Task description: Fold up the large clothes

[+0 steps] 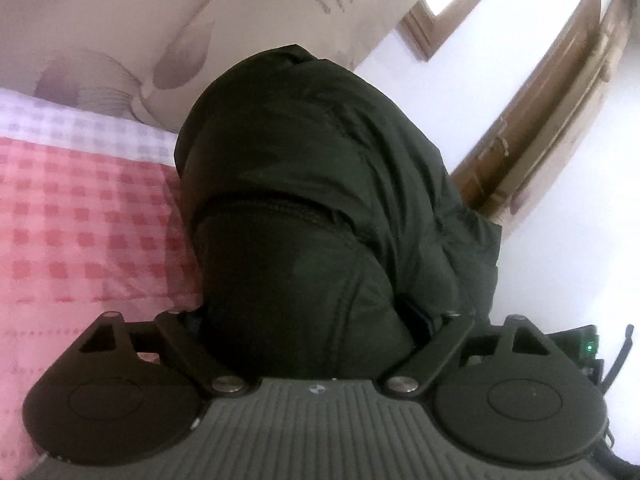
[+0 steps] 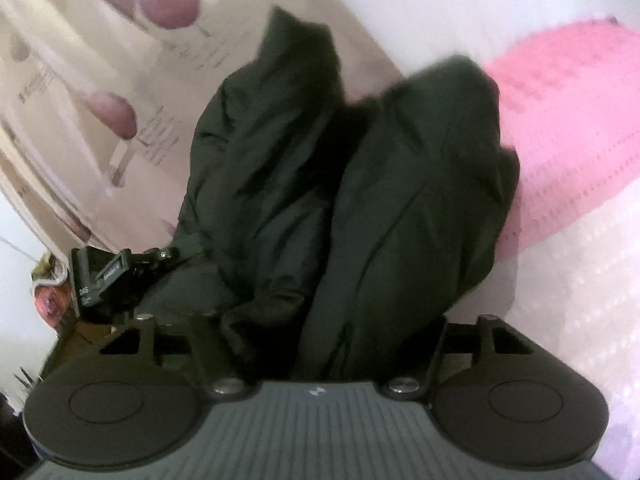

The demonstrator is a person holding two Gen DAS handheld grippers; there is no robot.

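1. Bed cover (image 1: pixel 80 208): pink-and-white check, left of the coat in the left view; pink and pale, right of the coat (image 2: pixel 560 128) in the right view.
2. Wall (image 1: pixel 100 12): pale, printed with purple flowers and lines of text, behind the coat in both views.
3. Door (image 1: pixel 560 92): brown wood, upper right of the left view, set in a white wall.
4. Coat (image 1: pixel 312 184): dark green, padded, bunched and lifted in front of both cameras, its left edge against the bed cover. Falls in two hanging masses (image 2: pixel 412 200) in the right view, with a dark gap between them. Zip seam visible across the middle in the left view.
5. Left gripper (image 1: pixel 316 316): fabric packed between the finger bases; fingertips buried in the coat, so grip state cannot be told. Also seen at the left edge of the right view (image 2: pixel 120 276), touching the left mass.
6. Right gripper (image 2: pixel 320 320): same condition; fingertips hidden by fabric, clenched or released cannot be told.
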